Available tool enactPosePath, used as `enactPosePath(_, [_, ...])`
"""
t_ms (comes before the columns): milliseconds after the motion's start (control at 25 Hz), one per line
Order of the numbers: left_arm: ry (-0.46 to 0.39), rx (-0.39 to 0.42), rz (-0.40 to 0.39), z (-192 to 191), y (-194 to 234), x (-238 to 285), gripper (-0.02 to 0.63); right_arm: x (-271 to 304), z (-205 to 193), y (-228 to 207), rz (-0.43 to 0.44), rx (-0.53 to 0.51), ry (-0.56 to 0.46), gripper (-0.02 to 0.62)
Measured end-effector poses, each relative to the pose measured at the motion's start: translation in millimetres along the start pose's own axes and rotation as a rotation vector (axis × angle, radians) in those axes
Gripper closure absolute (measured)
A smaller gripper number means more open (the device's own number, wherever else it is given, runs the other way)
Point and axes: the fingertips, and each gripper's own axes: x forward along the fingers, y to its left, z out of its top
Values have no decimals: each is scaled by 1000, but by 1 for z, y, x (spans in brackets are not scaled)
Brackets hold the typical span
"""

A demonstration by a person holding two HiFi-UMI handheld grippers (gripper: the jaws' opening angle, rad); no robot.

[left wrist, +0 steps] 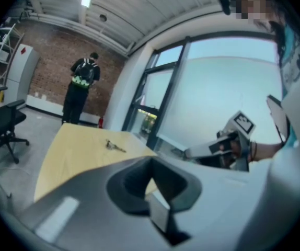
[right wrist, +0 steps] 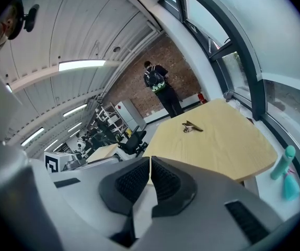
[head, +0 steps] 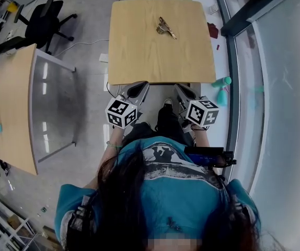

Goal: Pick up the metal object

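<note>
Close by the person, the left gripper (head: 137, 89) and the right gripper (head: 184, 92) are both pinched shut on nothing, at the wooden table's (head: 139, 56) near edge, and the metal object (head: 165, 28) lies farther back on top.

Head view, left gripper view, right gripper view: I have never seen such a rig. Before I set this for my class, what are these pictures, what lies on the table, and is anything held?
No robot here: a person holds a two-jaw gripper in each hand. The head view looks down from the person's head at the left gripper and right gripper, each carrying a cube with square markers. The other two pictures come from cameras riding on the grippers, looking along their jaws. On the wooden table lies only a small metal object, toward the far side. Both grippers sit by the near edge, jaws together, holding nothing.
</note>
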Motion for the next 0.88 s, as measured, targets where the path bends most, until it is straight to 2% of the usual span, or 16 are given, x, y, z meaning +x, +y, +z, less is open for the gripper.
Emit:
enactPosePath(200, [-5, -21, 66, 20, 19, 59, 603, 18, 45, -41, 56, -32, 27, 577])
enactPosePath(480, [-12, -49, 70, 40, 23, 127, 600, 38, 85, -88, 119, -39, 69, 577])
enactPosePath(600, [34, -47, 77, 37, 30, 153, 552, 47, 93, -106, 136, -27, 86, 577])
enactPosePath(880, [144, -15, 82, 33, 58, 197, 540, 61, 100, -126, 153, 12, 108, 577])
